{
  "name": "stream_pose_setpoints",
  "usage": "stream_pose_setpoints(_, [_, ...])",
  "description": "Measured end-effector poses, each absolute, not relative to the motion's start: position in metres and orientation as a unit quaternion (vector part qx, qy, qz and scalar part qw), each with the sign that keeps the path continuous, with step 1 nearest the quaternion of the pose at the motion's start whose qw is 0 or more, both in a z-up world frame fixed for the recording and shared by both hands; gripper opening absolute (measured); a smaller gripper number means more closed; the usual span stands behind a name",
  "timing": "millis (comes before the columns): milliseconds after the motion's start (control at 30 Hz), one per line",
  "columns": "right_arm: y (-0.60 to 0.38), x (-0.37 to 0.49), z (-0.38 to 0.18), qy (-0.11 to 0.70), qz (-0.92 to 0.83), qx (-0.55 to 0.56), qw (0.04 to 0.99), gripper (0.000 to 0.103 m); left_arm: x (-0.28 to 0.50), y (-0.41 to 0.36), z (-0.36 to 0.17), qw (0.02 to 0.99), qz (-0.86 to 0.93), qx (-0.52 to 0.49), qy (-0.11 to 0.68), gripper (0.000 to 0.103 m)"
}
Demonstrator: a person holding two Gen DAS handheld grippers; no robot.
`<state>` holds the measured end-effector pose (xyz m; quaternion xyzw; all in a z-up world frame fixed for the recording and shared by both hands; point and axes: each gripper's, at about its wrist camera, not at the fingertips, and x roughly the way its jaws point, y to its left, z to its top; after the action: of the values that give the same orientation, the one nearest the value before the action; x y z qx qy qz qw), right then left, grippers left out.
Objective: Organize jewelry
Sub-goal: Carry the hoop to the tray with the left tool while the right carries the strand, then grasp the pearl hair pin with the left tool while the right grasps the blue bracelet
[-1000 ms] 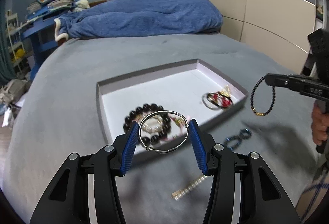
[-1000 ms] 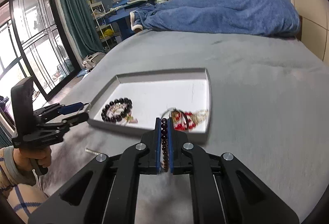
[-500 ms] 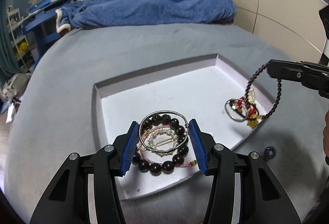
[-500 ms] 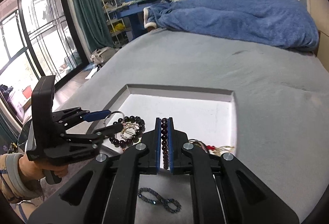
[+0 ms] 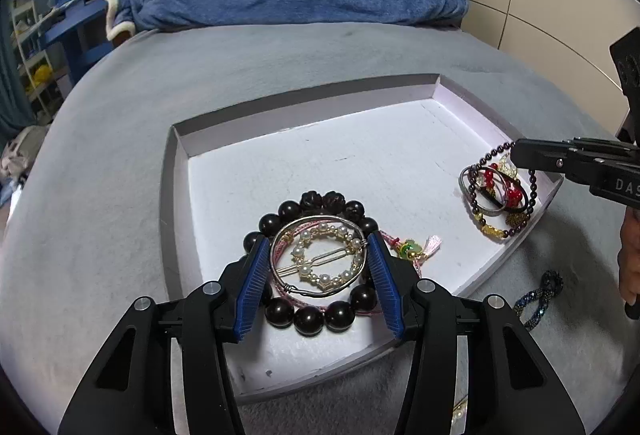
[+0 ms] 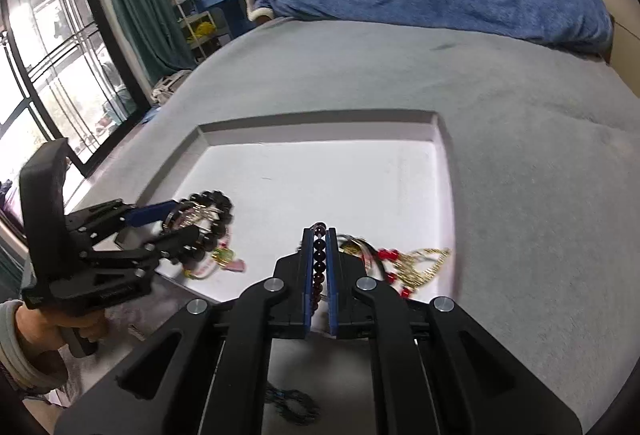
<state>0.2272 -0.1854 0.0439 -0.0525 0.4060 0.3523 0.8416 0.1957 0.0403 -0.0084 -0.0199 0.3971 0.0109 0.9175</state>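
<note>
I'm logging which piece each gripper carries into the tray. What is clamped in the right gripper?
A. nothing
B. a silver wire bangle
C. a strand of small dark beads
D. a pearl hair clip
C: in the right wrist view the right gripper is shut on a strand of small dark beads lined up between its blue pads, while the silver wire bangle sits in the left gripper.
</note>
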Motion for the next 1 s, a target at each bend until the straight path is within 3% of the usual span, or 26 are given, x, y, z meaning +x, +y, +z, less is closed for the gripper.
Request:
stream_pose_setpoints(133, [-0.193,0.229,0.036,0.413,0.339,-0.056,0.843,0.006,0.194,0.040,-0.008,0.919,0.013,-0.020,0.394,0.055])
stream_pose_setpoints(333, [-0.199,0.225,0.033,0.409,0.341,-0.059,0.844,0.012,0.185,0.038,-0.004,0.924,0.017,-0.020,0.382,0.072])
stream_pose_setpoints(433, [-0.205,0.220,0.036,0.398,0.341,-0.058,0.850,0.024,0.175,0.038,-0.001,0.927,0.014,-0.020,0.374,0.072])
stream_pose_setpoints(600, [-0.219,0.205,0.043,0.377,0.348,-0.048,0.857,0.027,0.148,0.038,0.008,0.934,0.003,-0.034,0.355,0.072])
stream_pose_setpoints(700, [-0.226,0.191,0.047,0.363,0.354,-0.050,0.861,0.036,0.129,0.034,0.010,0.937,-0.014,-0.031,0.348,0.072])
stream_pose_setpoints(1000, [-0.231,0.167,0.038,0.370,0.370,-0.061,0.850,0.039,0.095,0.019,0.002,0.934,-0.050,-0.015,0.355,0.073])
